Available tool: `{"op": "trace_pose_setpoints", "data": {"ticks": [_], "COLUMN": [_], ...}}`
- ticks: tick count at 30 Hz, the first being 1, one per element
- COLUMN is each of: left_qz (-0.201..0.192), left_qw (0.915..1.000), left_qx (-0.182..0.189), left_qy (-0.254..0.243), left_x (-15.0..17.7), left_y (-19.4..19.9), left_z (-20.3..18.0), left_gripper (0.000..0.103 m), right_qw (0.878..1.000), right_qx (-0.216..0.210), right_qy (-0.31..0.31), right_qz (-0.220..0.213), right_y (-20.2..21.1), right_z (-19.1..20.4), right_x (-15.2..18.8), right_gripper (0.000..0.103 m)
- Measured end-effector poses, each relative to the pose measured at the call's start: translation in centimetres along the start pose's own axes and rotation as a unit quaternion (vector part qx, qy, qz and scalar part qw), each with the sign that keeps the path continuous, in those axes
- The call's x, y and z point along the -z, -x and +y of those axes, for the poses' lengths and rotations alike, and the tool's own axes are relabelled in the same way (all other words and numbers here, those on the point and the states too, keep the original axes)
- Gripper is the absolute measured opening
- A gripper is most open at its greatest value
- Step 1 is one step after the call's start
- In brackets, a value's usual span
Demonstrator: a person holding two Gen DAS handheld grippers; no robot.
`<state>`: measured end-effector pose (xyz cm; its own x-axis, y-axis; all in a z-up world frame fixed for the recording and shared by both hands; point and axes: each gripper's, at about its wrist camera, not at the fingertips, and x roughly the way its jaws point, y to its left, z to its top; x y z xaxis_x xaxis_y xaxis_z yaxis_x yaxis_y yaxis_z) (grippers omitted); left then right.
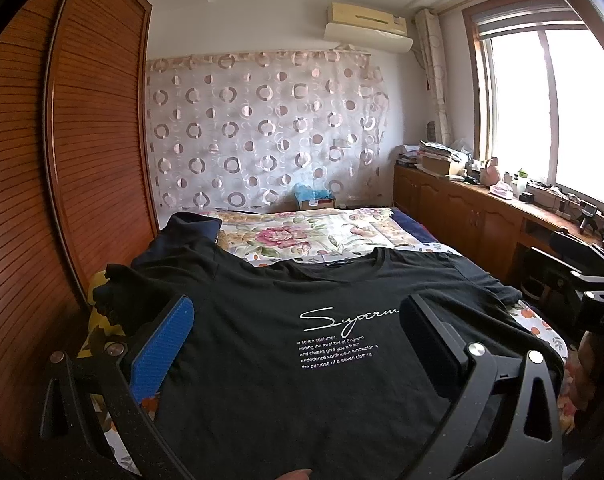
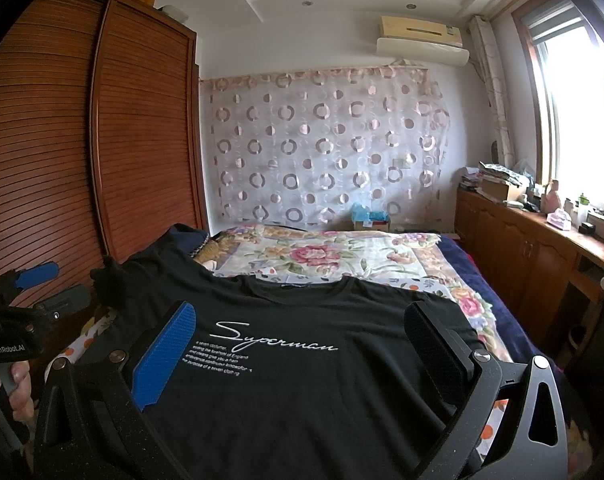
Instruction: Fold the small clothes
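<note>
The left gripper (image 1: 297, 340) has its two black fingers spread wide, one with a blue ribbed pad (image 1: 161, 346) and one with a black pad (image 1: 428, 344), and it holds nothing; the black cotton T-shirt with white script lettering (image 1: 285, 360) lies flat below and between the fingers. The right gripper (image 2: 302, 348) is spread wide in the same way and is also empty, with the same T-shirt (image 2: 302, 380) under it, the round neckline (image 2: 302, 285) pointing away from the cameras. The shirt rests on a bed with a floral bedspread in cream, pink and green (image 1: 302, 232), and a second dark garment (image 1: 181, 236) lies just beyond its left shoulder. Around the bed stand a tall brown wooden wardrobe with slatted doors (image 1: 61, 152), a sheer curtain with ring patterns on the far wall (image 1: 261, 132), a cream air conditioner (image 1: 366, 26) above it, a low wooden cabinet loaded with small things (image 1: 462, 204) and a bright window (image 1: 550, 112). Only the right wrist view shows the whole word "Superman" (image 2: 273, 336) and, at its left edge, a hand (image 2: 17, 388) holding the left gripper's handle. In the left wrist view the black body of the right gripper shows at the right edge.
</note>
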<state>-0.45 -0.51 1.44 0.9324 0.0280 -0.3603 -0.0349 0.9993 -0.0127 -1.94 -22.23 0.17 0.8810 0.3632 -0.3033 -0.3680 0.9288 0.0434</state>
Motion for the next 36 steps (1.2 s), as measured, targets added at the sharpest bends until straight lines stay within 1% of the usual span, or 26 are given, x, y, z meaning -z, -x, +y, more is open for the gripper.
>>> {"op": "trace_pose_setpoints", "data": {"ticks": [8, 12, 15, 25, 32, 36], "left_qz": [0.001, 0.012, 0.023, 0.054, 0.073, 0.084], "left_qw": [1.0000, 0.9999, 0.9997, 0.9985, 0.9973, 0.9962], "left_qx": [-0.001, 0.001, 0.000, -0.003, -0.006, -0.013], "left_qy": [-0.001, 0.000, -0.003, 0.004, -0.003, -0.017], "left_x": [0.1, 1.0, 1.7, 3.2, 3.5, 3.6], "left_y": [-0.1, -0.8, -1.2, -2.8, -4.7, -6.0], "left_z": [0.0, 0.6, 1.1, 3.9, 6.5, 8.0], "left_gripper": [0.103, 0.103, 0.103, 0.103, 0.103, 0.103], "right_qw": [1.000, 1.000, 0.999, 0.998, 0.997, 0.996], "right_qx": [-0.007, -0.021, -0.024, -0.036, -0.047, -0.054], "right_qy": [0.002, 0.003, 0.008, 0.012, 0.023, 0.033], "right_qz": [0.004, 0.019, 0.025, 0.049, 0.059, 0.064], "right_y": [-0.4, -0.8, -1.1, -2.5, -4.1, -4.9], "right_z": [-0.1, 0.0, 0.0, -0.8, -0.8, -0.8], "right_x": [0.1, 0.3, 0.5, 0.1, -0.1, -0.2], "right_gripper": [0.103, 0.103, 0.103, 0.103, 0.103, 0.103]}}
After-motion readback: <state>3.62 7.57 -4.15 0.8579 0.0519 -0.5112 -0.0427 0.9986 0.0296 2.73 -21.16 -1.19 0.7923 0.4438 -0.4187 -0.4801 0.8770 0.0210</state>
